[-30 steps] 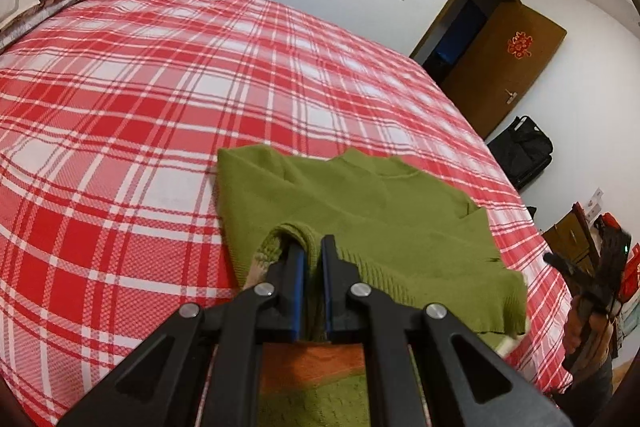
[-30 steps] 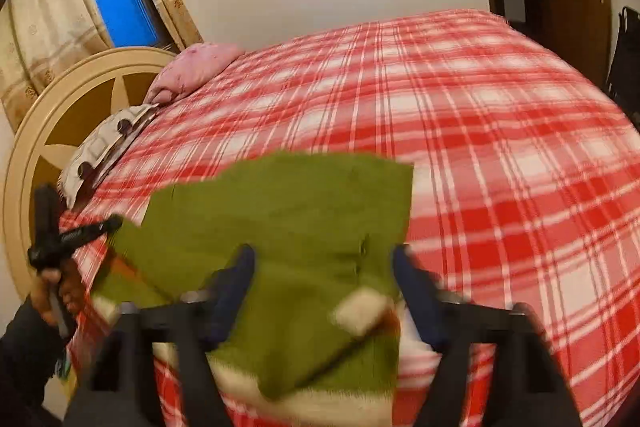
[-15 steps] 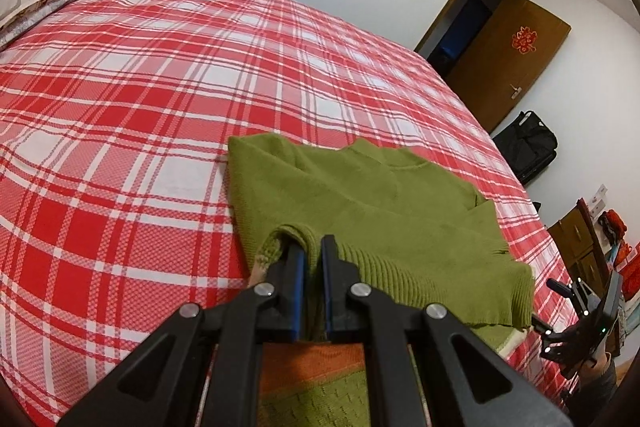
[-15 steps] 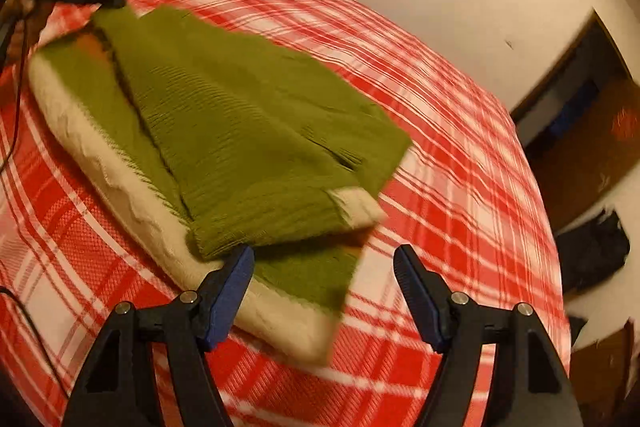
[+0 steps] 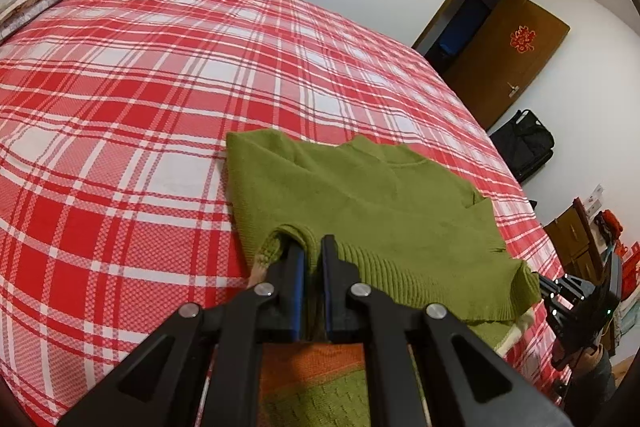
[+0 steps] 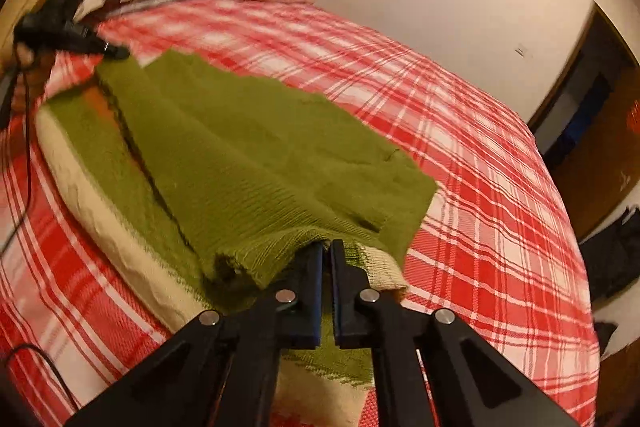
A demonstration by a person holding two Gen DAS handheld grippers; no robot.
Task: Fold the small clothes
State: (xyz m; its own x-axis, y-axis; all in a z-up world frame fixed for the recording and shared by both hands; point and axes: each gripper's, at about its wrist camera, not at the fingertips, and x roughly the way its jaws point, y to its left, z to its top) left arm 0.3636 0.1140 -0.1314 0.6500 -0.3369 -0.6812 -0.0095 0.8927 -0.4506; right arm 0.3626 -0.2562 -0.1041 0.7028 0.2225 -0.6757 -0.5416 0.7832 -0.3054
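On door [image 5: 506, 63], red paper character [image 5: 522, 41]

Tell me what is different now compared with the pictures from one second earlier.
The right tongs came in to the near edge of the green knitted sweater, rolling as they came, and their jaws have just closed on its ribbed hem; before, they stood open with nothing gripped. The left tongs stayed shut on the other corner of the hem. The sweater still lies on the red-and-white checked bed cover.
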